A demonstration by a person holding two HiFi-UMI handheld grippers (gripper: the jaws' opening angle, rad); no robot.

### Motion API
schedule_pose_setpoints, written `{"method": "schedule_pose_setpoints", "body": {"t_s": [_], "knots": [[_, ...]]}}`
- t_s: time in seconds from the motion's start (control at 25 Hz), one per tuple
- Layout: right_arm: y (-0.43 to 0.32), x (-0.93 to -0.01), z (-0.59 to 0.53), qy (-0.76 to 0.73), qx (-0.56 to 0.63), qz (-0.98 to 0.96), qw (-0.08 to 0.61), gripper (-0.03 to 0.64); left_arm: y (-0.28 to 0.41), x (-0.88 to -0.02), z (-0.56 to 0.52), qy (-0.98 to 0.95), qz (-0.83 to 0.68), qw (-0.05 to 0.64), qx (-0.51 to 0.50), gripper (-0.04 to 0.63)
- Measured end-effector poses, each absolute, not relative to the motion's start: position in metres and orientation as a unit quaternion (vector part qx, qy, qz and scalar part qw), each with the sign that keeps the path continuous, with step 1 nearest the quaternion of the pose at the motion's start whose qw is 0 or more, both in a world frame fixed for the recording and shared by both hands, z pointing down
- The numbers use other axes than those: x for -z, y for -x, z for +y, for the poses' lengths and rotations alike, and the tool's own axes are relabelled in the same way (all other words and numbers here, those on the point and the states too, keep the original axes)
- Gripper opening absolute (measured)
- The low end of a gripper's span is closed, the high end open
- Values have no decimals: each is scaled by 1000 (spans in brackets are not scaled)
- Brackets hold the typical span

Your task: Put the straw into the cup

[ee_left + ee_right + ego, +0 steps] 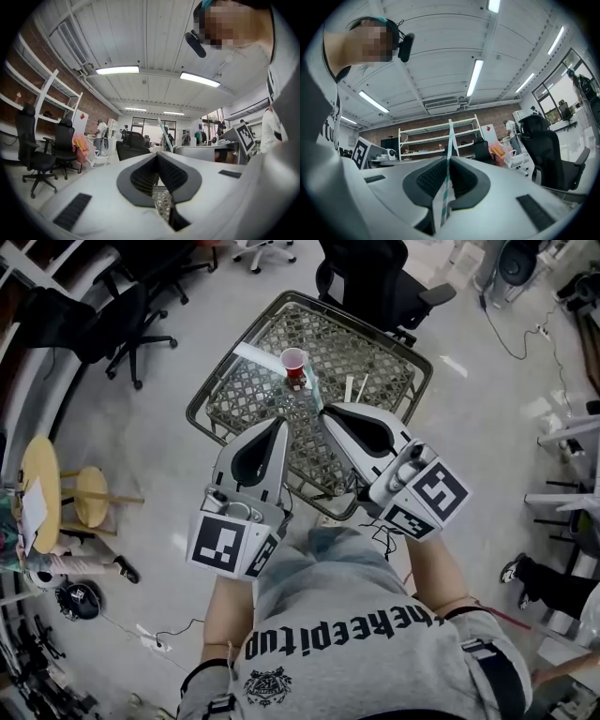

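Observation:
A small red cup (pixel 293 359) stands upright near the far middle of the woven table (pixel 375 352). My right gripper (pixel 325 412) (pixel 447 159) is shut on a thin white straw with teal stripes (pixel 450 140), which sticks out past the jaws. In the head view this straw (pixel 313 393) slants toward the cup, its end just beside it. The left gripper view shows the same straw (pixel 161 129) upright ahead. My left gripper (pixel 281 424) (pixel 157 157) hovers beside the right one over the table, jaws together, with nothing seen between them.
A flat white strip (pixel 258 353) lies on the table left of the cup, and two pale sticks (pixel 354 387) lie to its right. Black office chairs (pixel 380 282) (pixel 122 324) stand beyond the table. A round yellow stool (pixel 42 488) is at the left.

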State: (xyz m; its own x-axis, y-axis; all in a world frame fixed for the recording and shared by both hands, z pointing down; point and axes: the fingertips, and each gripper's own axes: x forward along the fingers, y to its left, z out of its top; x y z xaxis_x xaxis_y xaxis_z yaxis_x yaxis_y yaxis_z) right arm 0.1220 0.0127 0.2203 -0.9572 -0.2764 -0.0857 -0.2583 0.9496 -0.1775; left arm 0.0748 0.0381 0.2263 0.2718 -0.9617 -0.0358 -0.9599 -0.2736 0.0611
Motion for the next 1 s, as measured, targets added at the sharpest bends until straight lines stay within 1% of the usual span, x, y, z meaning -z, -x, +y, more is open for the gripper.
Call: {"method": "schedule_pose_setpoints", "body": {"t_s": [0.36,0.64,1.0], "knots": [[-116,-226,-5,121,91,987,59,34,-70,-229,22,-788,-615,9,21,25],[-106,-226,-12,137,89,985,62,35,-60,-231,13,-798,-603,5,20,25],[-74,-221,-25,188,90,976,63,34,-25,-226,0,-825,-565,9,16,25]]}}
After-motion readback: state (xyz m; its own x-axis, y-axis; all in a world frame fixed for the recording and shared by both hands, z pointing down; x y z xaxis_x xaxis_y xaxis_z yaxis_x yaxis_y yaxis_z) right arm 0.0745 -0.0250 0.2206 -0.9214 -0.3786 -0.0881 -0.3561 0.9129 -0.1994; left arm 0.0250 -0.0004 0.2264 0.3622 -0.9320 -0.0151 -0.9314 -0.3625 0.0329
